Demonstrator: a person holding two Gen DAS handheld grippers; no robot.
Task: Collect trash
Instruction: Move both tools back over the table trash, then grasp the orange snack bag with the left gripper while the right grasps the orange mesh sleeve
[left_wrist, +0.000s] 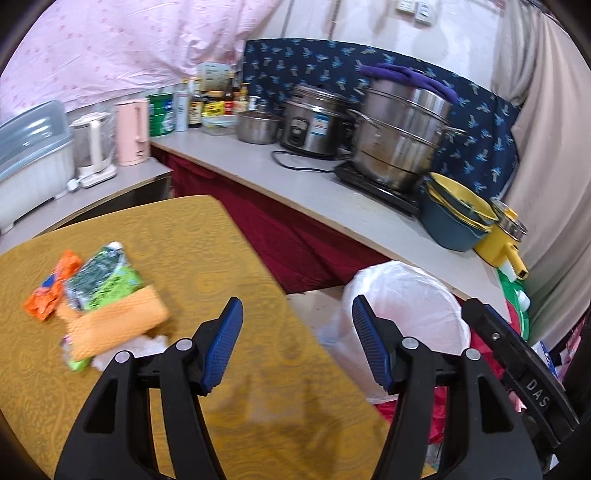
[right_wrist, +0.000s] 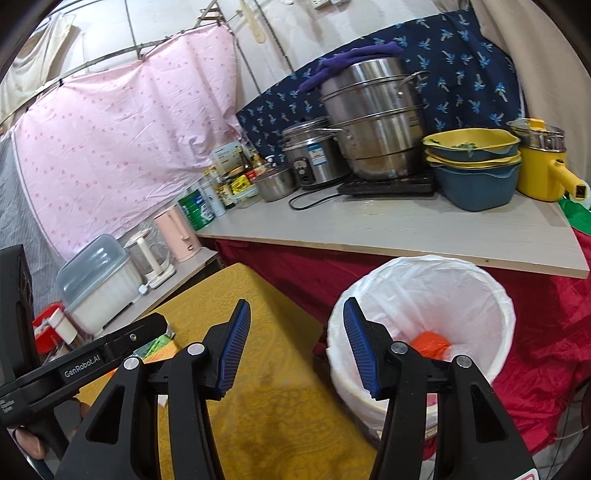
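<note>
Left wrist view: left gripper (left_wrist: 297, 345) hangs over the edge of the yellow table (left_wrist: 258, 406), jaws standing roughly half apart with nothing between the blue pads.
Trash on table: whole little heap sits off to the left, well clear of the jaws: orange wrapper (left_wrist: 51, 291), green snack packet (left_wrist: 105, 277), an orange cloth-looking piece (left_wrist: 118, 321) lying over part of it, and white tissue bits (left_wrist: 144, 347) poking out underneath. It's blurry, so I can't tell exactly what overlaps what.
Bin: white-lined trash bin (left_wrist: 410, 295) stands on the floor right off the table's corner, handy for short trips from pile to bin.
Other claw: right gripper's black body shows at the right edge, over by the bin.
Right wrist view: right gripper (right_wrist: 295, 343) is also about half open and empty, aimed across the gap between table edge and bin.
Inside the bin: one orange piece of trash (right_wrist: 430, 343) already lies at the bottom of the liner, so the job looks started but nowhere near done.
Neighbour: left gripper's body crosses the lower left, with the person's fingers (right_wrist: 29, 443) wrapped around its handle.
Background: counter (right_wrist: 406, 229) behind is packed with pots and bowls, none of it in play.
My guess: both claws are empty because the next grab has to come from that pile.
</note>
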